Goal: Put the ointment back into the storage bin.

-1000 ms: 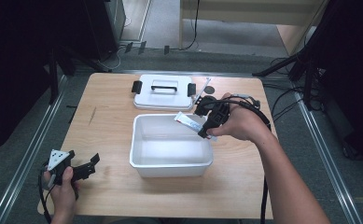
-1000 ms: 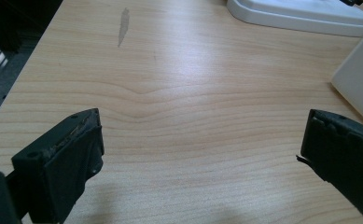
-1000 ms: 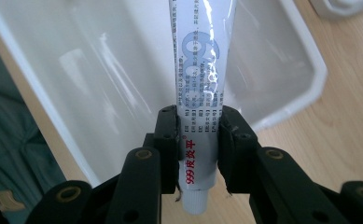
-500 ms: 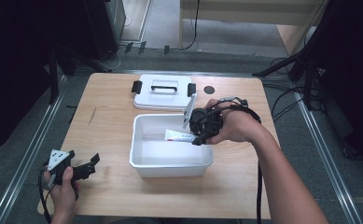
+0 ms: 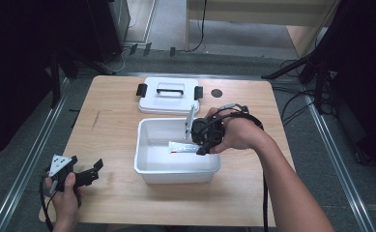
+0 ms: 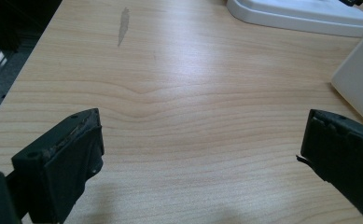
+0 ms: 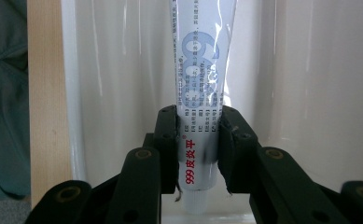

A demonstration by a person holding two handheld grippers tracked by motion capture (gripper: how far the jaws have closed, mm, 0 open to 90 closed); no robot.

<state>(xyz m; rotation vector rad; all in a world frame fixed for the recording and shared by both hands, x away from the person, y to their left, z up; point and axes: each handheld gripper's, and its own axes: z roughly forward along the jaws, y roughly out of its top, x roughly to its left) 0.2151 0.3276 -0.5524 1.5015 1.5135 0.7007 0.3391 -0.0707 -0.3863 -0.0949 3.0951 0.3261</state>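
A white plastic tub (image 5: pixel 147 166) stands in the middle of the wooden table. My right gripper (image 5: pixel 198 141) reaches over the tub's right side, shut on a white ointment tube (image 5: pixel 181 147) with red and blue print. In the right gripper view the tube (image 7: pixel 201 84) runs straight away from the jaws over the tub's floor (image 7: pixel 310 70), its cap end nearest the camera. My left gripper (image 5: pixel 91 170) rests low near the table's front left corner, held by a hand. Its jaws stand wide apart over bare wood (image 6: pixel 193 116), nothing between them.
A white lid (image 5: pixel 168 96) with a handle and black clips lies behind the tub; its edge (image 6: pixel 300 14) shows far off in the left gripper view. A dark round hole (image 5: pixel 217 93) marks the table right of the lid. Metal rails flank the table.
My right gripper has carried the tube from above the tub's back right corner down into the tub, and turned it to lie level. The left gripper has stayed put.
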